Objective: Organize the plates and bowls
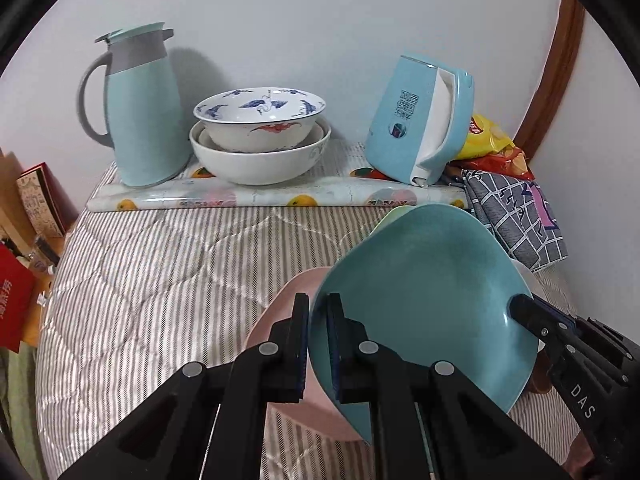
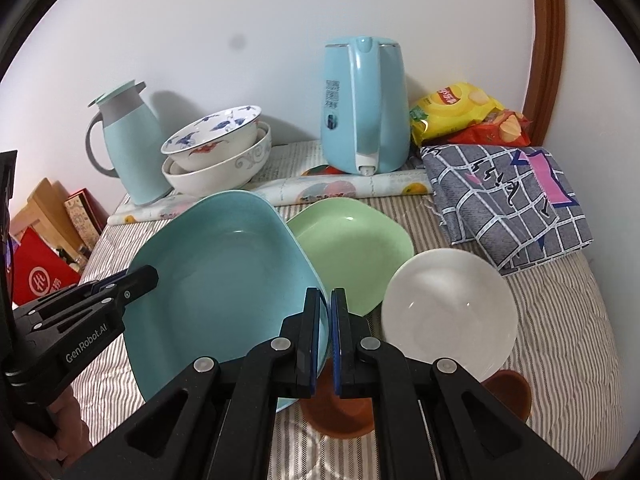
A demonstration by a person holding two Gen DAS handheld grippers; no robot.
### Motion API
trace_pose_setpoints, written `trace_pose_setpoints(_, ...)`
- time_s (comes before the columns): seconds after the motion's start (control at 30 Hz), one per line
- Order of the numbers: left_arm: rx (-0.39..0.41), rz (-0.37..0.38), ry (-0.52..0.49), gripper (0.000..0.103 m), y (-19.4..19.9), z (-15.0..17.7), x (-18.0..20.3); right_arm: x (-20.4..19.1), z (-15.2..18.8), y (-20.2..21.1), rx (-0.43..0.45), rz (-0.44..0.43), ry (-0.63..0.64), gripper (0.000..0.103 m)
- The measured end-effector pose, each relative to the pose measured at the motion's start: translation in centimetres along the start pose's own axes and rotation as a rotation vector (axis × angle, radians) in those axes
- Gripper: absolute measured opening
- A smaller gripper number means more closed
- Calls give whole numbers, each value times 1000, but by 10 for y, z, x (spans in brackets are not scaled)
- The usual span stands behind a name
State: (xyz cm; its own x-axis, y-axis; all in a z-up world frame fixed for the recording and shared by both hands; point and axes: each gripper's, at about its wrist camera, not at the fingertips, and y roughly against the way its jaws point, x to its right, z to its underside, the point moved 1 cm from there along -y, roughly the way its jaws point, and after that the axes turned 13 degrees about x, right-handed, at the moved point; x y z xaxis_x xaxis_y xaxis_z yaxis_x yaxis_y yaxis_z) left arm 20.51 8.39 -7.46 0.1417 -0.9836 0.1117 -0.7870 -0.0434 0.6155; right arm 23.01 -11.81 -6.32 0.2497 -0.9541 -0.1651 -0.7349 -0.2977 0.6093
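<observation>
A teal square plate (image 1: pixel 420 288) (image 2: pixel 224 280) hangs tilted above the striped bedcover, held from both sides. My left gripper (image 1: pixel 318 344) is shut on its left rim and shows in the right wrist view (image 2: pixel 150 274) too. On the opposite rim my right gripper (image 2: pixel 326 332) is shut, with its tip in the left wrist view (image 1: pixel 516 305). A pink plate (image 1: pixel 276 316) lies under the teal one. A green plate (image 2: pixel 356 248), a white bowl (image 2: pixel 448 312) and a brown dish (image 2: pixel 340 416) rest on the cover. Stacked patterned bowls (image 1: pixel 256 136) (image 2: pixel 216 152) stand at the back.
A teal thermos jug (image 1: pixel 140 108) and a blue kettle (image 2: pixel 360 112) stand on a fruit-print mat (image 1: pixel 260 196) by the wall. Chip bags (image 2: pixel 456 108) and a folded grey checked cloth (image 2: pixel 508 204) lie at the right. Boxes and a red bag (image 2: pixel 40 276) sit past the left edge.
</observation>
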Motion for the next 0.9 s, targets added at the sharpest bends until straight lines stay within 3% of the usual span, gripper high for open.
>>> trace_pose_setpoints(0.9, -99, -90, 46, 9, -6, 38, -37, -37, 41, -23, -126, -48, 51, 5)
